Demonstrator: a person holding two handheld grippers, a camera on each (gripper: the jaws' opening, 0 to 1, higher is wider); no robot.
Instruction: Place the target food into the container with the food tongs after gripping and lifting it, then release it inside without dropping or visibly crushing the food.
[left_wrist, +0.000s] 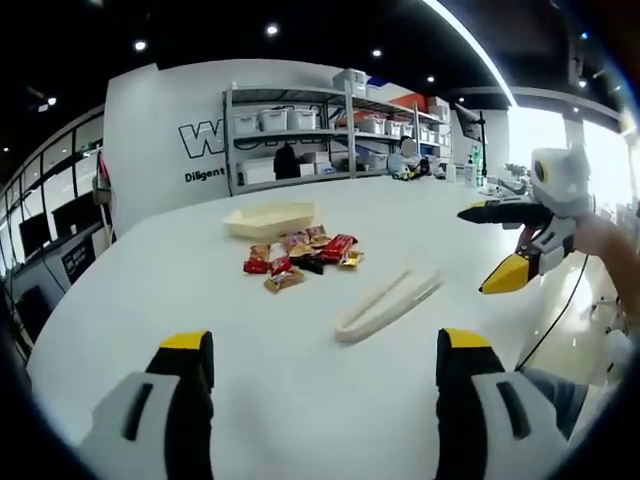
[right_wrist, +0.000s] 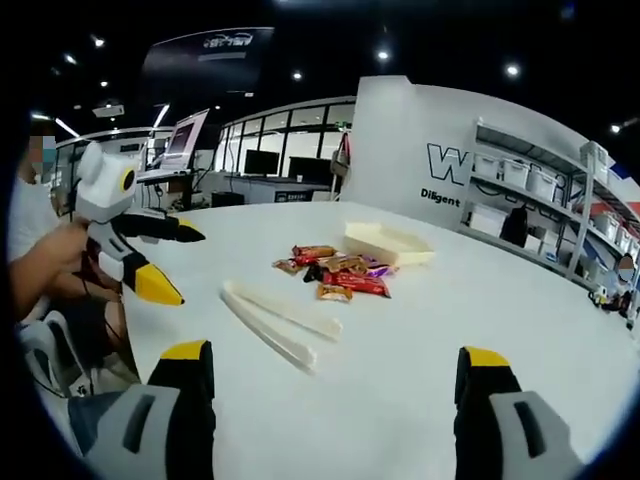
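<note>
A pile of wrapped snacks (left_wrist: 300, 255) (right_wrist: 335, 270) lies on the white table (left_wrist: 200, 290) (right_wrist: 420, 340), just in front of a shallow cream paper tray (left_wrist: 270, 218) (right_wrist: 390, 243). Cream food tongs (left_wrist: 385, 303) (right_wrist: 280, 322) lie flat on the table, nearer to me than the snacks, with nothing holding them. My left gripper (left_wrist: 322, 348) (right_wrist: 172, 260) is open and empty, short of the tongs. My right gripper (right_wrist: 335, 358) (left_wrist: 500, 242) is open and empty too, held above the table's edge beside the tongs.
Metal shelves with white bins (left_wrist: 330, 130) (right_wrist: 540, 200) stand behind the table against a white wall with dark lettering (left_wrist: 205, 140) (right_wrist: 450, 165). A person (right_wrist: 40, 250) sits at the table's edge. A black cable (left_wrist: 555, 310) hangs off the table's side.
</note>
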